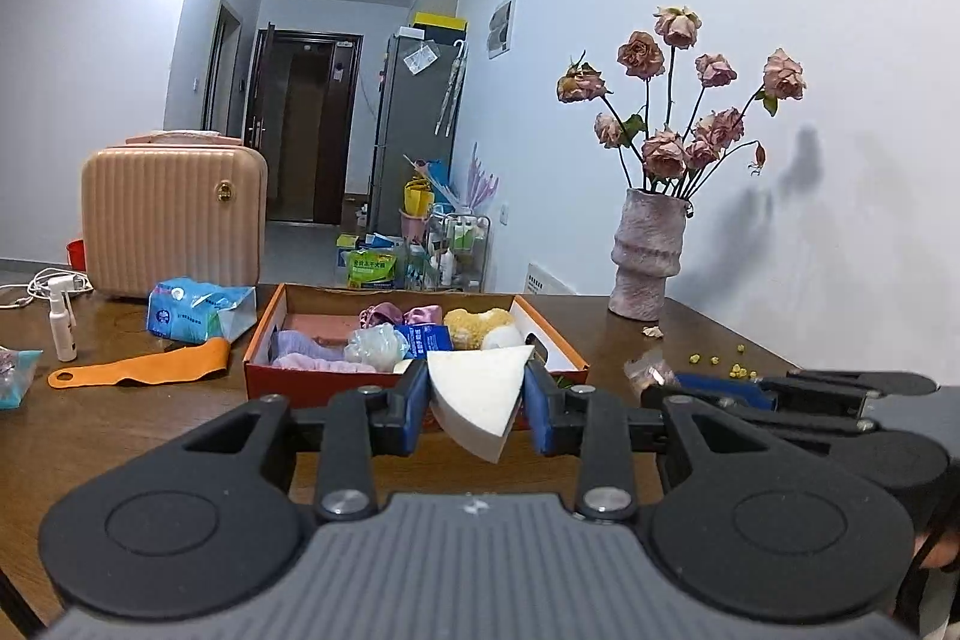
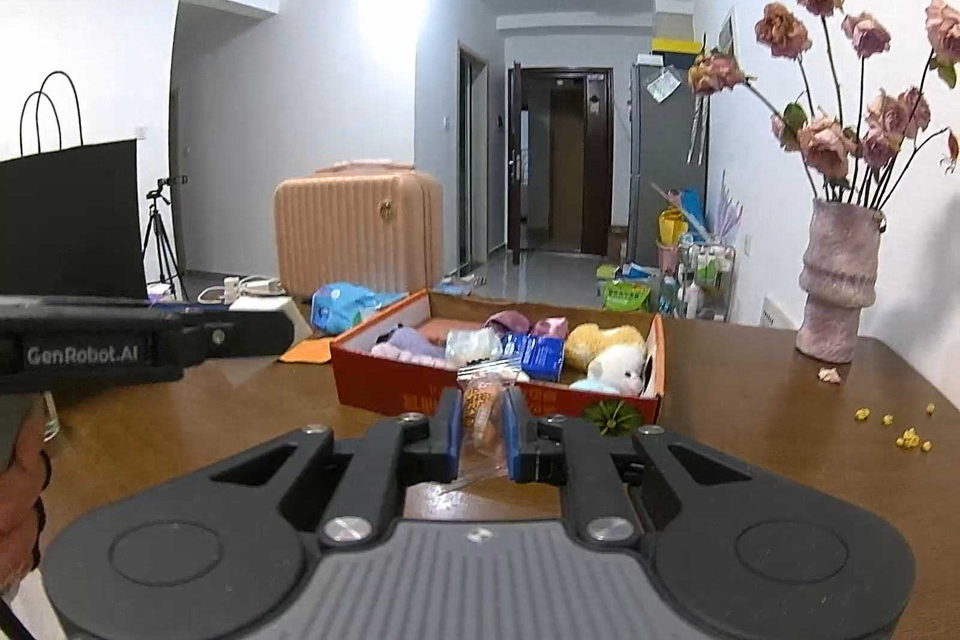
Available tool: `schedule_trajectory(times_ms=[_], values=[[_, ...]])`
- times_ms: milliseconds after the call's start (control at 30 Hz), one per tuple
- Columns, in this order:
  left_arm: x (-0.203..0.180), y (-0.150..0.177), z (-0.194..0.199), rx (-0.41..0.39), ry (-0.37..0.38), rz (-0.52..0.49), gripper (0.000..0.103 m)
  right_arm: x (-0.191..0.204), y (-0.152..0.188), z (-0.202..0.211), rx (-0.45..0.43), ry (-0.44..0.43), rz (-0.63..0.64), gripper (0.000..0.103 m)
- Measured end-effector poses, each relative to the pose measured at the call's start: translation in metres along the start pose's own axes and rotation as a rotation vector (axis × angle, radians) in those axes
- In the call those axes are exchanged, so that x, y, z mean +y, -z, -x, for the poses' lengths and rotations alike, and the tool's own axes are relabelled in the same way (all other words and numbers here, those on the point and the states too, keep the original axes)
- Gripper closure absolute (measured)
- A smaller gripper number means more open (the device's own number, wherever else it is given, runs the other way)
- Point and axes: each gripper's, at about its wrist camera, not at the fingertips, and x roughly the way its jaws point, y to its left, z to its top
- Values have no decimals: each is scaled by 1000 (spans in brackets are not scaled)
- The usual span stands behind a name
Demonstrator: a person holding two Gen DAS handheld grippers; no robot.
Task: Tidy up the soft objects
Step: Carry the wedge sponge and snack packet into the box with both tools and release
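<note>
An orange cardboard box (image 1: 264,334) (image 2: 384,388) stands on the brown table, filled with soft things: purple and pink cloths (image 1: 306,349), a mesh puff (image 1: 375,346), a blue packet (image 2: 534,355), a yellow plush (image 2: 600,340) and a white plush (image 2: 618,367). My left gripper (image 1: 477,394) is shut on a white wedge-shaped sponge (image 1: 477,391), held just before the box's near wall. My right gripper (image 2: 483,427) is shut on a clear snack packet (image 2: 480,409), also just before the box. The right gripper shows at the right in the left wrist view (image 1: 780,388).
A pink suitcase (image 1: 174,214), a blue wipes pack (image 1: 192,310), an orange strap (image 1: 138,370) and a white spray bottle (image 1: 63,319) lie left of the box. A vase of dried roses (image 1: 645,250) stands at the right by the wall. Yellow crumbs (image 2: 900,430) dot the table.
</note>
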Motion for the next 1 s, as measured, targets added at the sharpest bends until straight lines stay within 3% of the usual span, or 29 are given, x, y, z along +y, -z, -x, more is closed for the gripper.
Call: schedule_trajectory(times_ms=[267,467,600,733,833,1000], values=[[-1,-22,-28,-24,11,-33,69,-24,-31,-26,-24,-19,-5,89],[4,-55,-82,-21,42,-47,69,-52,-60,-79,5,-63,-26,89],[14,-67,-150,71,100,-19,68,-80,-78,-135,85,-107,-99,89],[25,-55,-220,200,116,20,68,-110,-84,-201,181,-123,-204,89],[33,-39,-260,274,105,48,68,-123,-78,-244,236,-97,-244,89],[43,-21,-302,325,84,62,67,-133,-55,-299,311,-76,-301,87]])
